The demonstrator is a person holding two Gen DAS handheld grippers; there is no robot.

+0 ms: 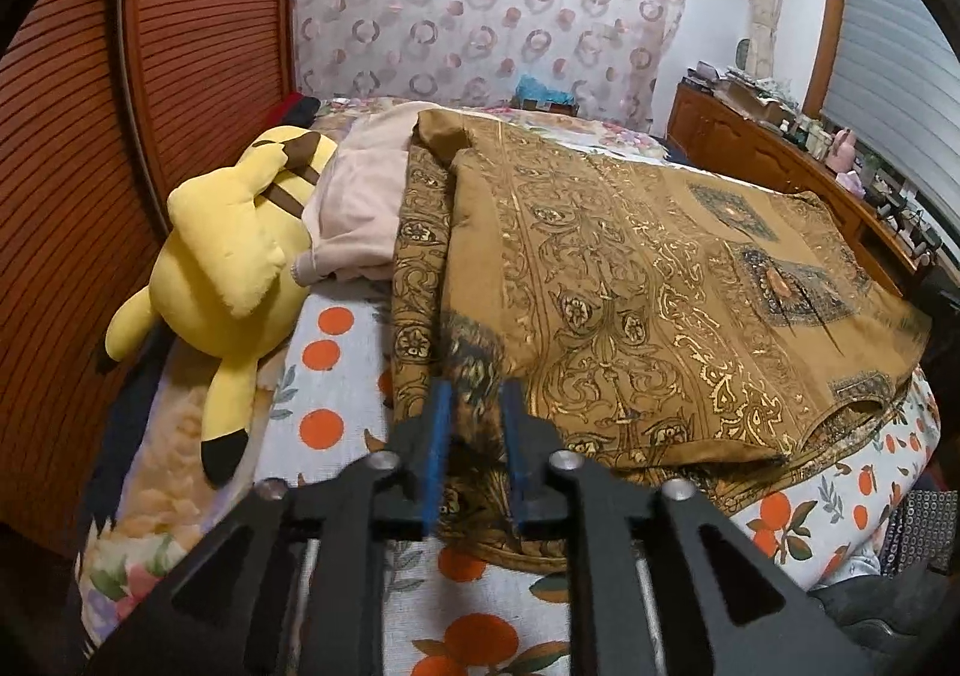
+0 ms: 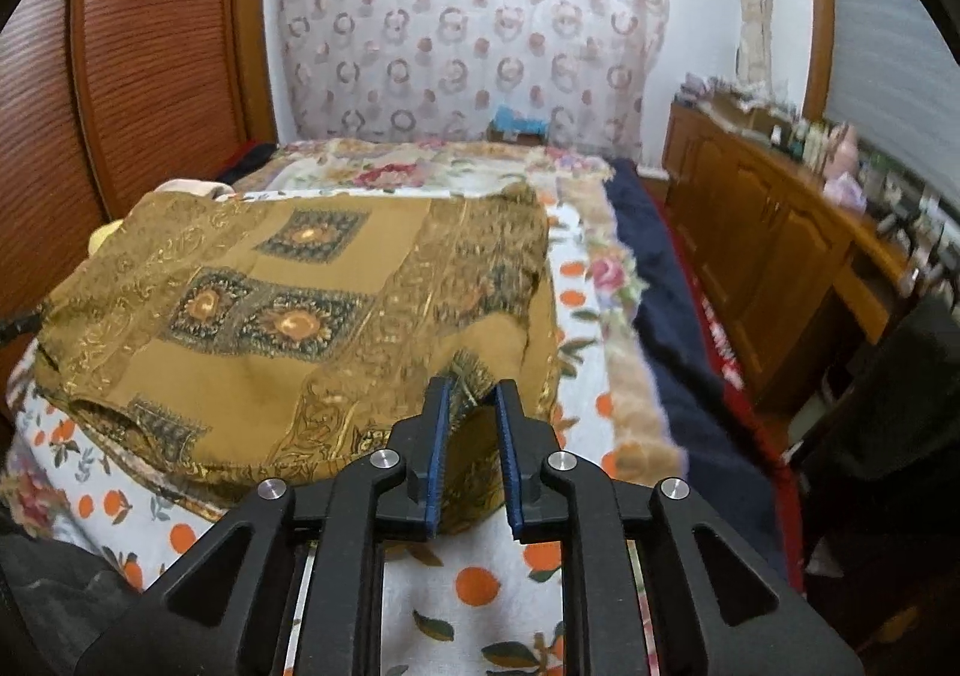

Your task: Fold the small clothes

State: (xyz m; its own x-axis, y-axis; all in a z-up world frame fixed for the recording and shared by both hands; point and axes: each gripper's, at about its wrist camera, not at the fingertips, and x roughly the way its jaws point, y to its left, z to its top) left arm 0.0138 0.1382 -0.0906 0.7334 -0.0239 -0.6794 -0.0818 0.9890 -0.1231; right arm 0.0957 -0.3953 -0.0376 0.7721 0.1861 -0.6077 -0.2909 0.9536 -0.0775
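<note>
A brown garment with gold scrollwork (image 1: pixel 630 286) lies folded over on the orange-print bedsheet (image 1: pixel 336 352). My left gripper (image 1: pixel 477 394) is at its near left edge, blue pads apart, with a dark patterned fold of the cloth lying loosely between them. In the right wrist view the same garment (image 2: pixel 270 316) spreads to the left, and my right gripper (image 2: pixel 473 388) is at its near right corner. Its jaws stand slightly apart. The corner's fringe sits between the pads and is not pinched.
A yellow plush toy (image 1: pixel 222 268) and a pale pink cloth (image 1: pixel 360 208) lie left of the garment by the slatted wooden door (image 1: pixel 90 135). A dark blue blanket (image 2: pixel 672 316) runs along the bed's right edge, with a wooden cabinet (image 2: pixel 768 256) beyond it.
</note>
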